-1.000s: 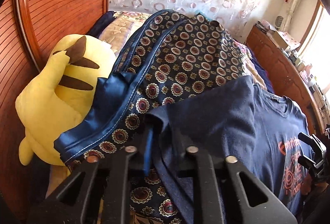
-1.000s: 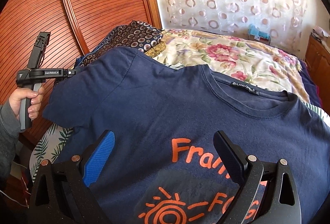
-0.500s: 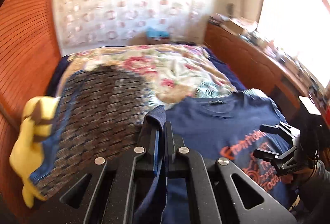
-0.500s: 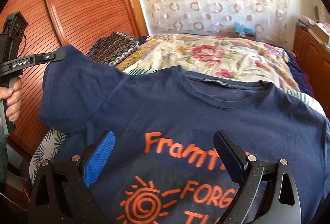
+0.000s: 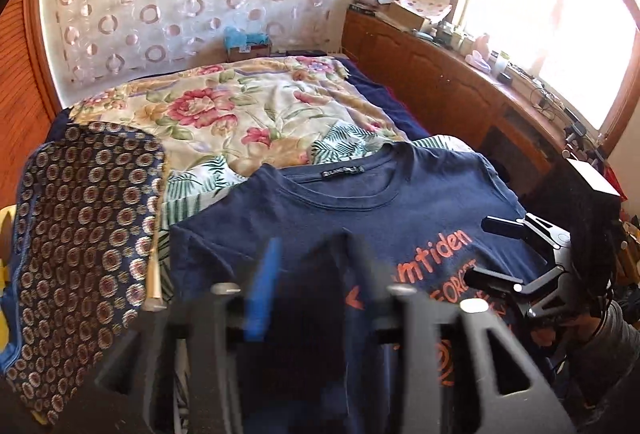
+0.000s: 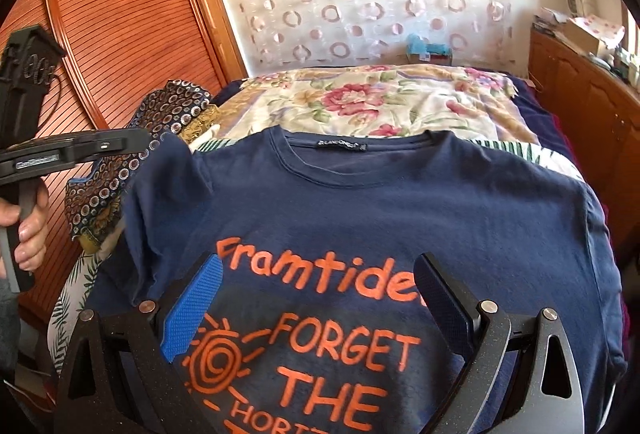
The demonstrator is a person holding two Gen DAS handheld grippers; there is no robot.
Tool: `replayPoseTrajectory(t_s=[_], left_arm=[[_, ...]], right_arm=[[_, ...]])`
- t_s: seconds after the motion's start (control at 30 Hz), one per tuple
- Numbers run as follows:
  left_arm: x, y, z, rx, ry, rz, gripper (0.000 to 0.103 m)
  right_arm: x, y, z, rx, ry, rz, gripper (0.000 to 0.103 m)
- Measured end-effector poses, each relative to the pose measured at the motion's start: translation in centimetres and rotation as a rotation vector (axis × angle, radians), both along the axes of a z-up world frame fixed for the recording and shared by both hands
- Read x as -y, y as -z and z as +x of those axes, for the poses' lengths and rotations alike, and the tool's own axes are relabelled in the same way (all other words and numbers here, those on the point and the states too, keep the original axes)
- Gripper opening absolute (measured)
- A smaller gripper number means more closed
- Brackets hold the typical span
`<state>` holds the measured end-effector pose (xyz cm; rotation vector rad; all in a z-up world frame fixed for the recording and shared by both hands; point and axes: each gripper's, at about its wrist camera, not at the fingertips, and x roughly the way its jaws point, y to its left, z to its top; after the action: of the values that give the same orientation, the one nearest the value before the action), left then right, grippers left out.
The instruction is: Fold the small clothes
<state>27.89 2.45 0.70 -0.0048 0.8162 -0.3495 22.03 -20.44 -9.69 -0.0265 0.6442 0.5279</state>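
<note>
A navy T-shirt [image 6: 400,218] with orange print lies face up on the bed, collar toward the far wall. It also shows in the left wrist view [image 5: 360,210]. Its left sleeve [image 6: 172,186] is folded in over the chest. My left gripper [image 5: 312,274] is blurred, its jaws spread apart just above the folded sleeve, nothing held. From the right wrist view it hangs at the shirt's left edge [image 6: 132,138]. My right gripper [image 6: 316,286] is open and empty over the printed chest. It appears at the right in the left wrist view [image 5: 492,254].
A floral bedspread [image 5: 256,114] covers the bed. A navy patterned cloth [image 5: 80,226] lies at the left by the slatted wooden door [image 6: 120,34]. A wooden cabinet [image 5: 460,94] with clutter runs along the right under the window.
My left gripper carried the sleeve inward over the shirt and opened, letting it go. The right gripper stayed open over the print.
</note>
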Motion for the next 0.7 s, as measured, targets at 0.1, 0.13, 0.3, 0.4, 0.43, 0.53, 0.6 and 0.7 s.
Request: replayPoseTrajectory(t_s=[0.1, 0.13, 0.3, 0.4, 0.43, 0.53, 0.6, 0.7], left_arm=[[-1.5, -0.2, -1.0, 0.019, -0.029, 0.006, 0.076], [-1.6, -0.1, -1.1, 0.024, -0.036, 0.010, 0.078], [-2.8, 1.3, -2.4, 0.011, -0.054, 0.026, 0.081], [-3.2, 2.7, -3.3, -0.006, -0.061, 0.032, 0.081], [-3.3, 3.2, -3.7, -0.012, -0.067, 0.029, 0.081], [-3.6, 4.9, -5.0, -0.044, -0.076, 0.010, 0.081], [-3.7, 5.9, -5.9, -0.061, -0.084, 0.012, 0.081], [-3.5, 7.2, -7.2, -0.075, -0.104, 0.020, 0.081]], right_arm=[[-0.7, -0.3, -0.2, 0.001, 0.002, -0.003, 0.097], [-1.0, -0.3, -0.3, 0.004, 0.003, -0.005, 0.097], [-0.7, -0.6, 0.0, 0.011, 0.002, -0.010, 0.097], [-0.6, -0.5, 0.2, -0.008, 0.002, -0.003, 0.097], [-0.4, -0.6, 0.5, -0.011, -0.005, -0.001, 0.096], [-0.8, -0.8, 0.9, -0.004, -0.036, -0.005, 0.089], [-0.7, -1.1, 1.6, -0.008, -0.067, -0.003, 0.082], [-1.5, -1.1, 2.8, -0.026, -0.112, 0.004, 0.073]])
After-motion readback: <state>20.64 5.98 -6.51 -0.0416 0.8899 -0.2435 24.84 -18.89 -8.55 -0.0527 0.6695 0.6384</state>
